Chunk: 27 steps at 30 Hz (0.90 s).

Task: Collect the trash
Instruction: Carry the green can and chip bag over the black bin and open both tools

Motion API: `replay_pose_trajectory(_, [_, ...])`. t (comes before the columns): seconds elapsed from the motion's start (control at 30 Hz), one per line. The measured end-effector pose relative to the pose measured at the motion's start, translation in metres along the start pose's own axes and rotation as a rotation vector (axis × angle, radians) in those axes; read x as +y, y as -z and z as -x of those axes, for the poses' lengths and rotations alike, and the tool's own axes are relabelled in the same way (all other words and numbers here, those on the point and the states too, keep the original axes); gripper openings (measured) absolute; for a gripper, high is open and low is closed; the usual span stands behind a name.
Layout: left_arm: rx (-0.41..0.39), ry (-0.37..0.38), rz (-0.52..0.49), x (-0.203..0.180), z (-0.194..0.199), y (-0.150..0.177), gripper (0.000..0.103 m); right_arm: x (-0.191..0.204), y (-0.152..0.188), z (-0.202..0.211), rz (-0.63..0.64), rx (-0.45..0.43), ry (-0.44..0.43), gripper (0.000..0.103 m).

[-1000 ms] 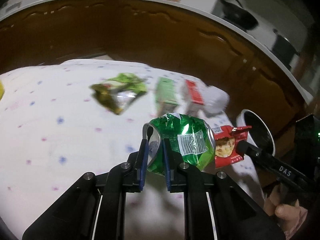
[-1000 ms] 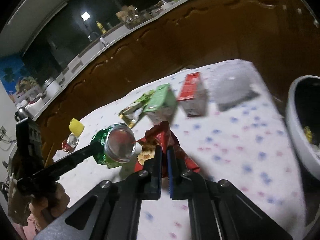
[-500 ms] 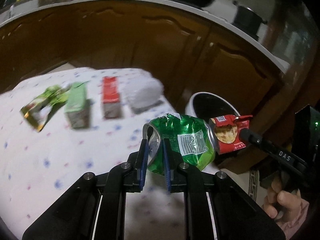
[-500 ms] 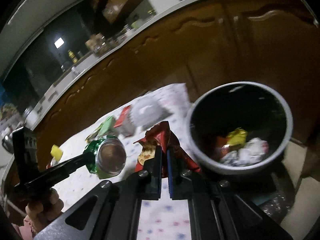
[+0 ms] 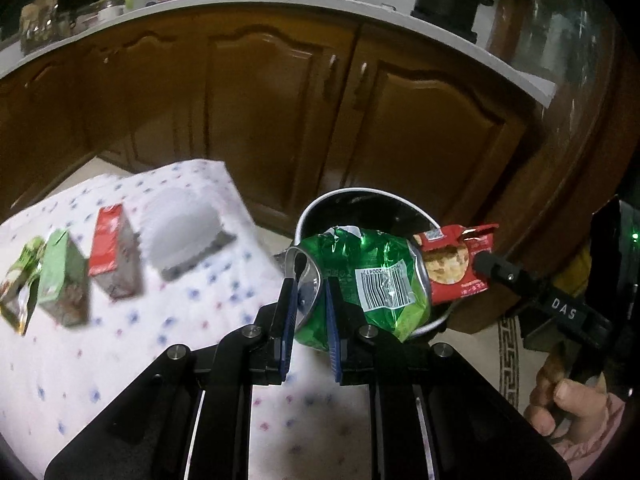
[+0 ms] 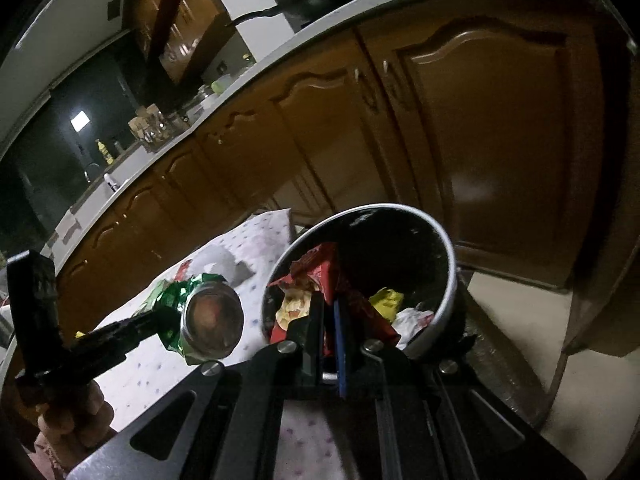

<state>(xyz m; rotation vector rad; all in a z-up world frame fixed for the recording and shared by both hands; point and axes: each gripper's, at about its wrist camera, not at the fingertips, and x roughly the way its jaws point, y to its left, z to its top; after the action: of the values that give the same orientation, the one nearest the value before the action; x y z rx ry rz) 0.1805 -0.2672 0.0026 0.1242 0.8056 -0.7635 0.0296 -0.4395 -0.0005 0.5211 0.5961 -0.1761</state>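
1. Green can (image 5: 372, 280), crushed, clamped at its rim by left gripper (image 5: 310, 316); a second ago it hung over the table, now it hangs at the near rim of the bin (image 5: 360, 194).
2. Red wrapper (image 6: 320, 280) pinched tight in right gripper (image 6: 329, 344); a second ago over the cloth, now over the bin mouth.
3. Both grips unchanged, nothing dropped yet.
4. Bin already holds yellow scrap (image 6: 386, 300) and white paper (image 6: 414, 316).
5. Meaning: carry looks nearly done; release is likely next. Wrapper looks well placed, can sits nearer the edge and may need more reach.
6. Left on table (image 5: 80, 360): red carton (image 5: 110, 248), green carton (image 5: 62, 280), green pouch (image 5: 20, 292), white tub (image 5: 184, 236), blurred.
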Motion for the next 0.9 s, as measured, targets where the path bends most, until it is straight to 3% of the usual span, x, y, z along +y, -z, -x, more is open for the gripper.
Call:
replay_pose_trajectory(0.33, [0.062, -0.014, -0.029, -0.023, -0.041, -0.021, 0.013, -0.019, -0.011, -0.018, -0.001, 0.032, 0.042, 0.004])
replay_pose_trajectory(0.8, [0.122, 0.002, -0.057, -0.033, -0.074, -0.018, 0.014, -0.033, -0.014, -0.044, 0.018, 0.094, 0.092, 0.009])
replay_pose_trajectory(0.83, [0.125, 0.011, -0.052, -0.032, -0.074, -0.018, 0.017, -0.034, -0.014, -0.045, 0.021, 0.095, 0.098, 0.010])
replay_pose_trajectory(0.9, [0.124, 0.025, -0.034, -0.029, -0.073, -0.018, 0.036, -0.035, -0.014, -0.045, 0.016, 0.097, 0.094, 0.013])
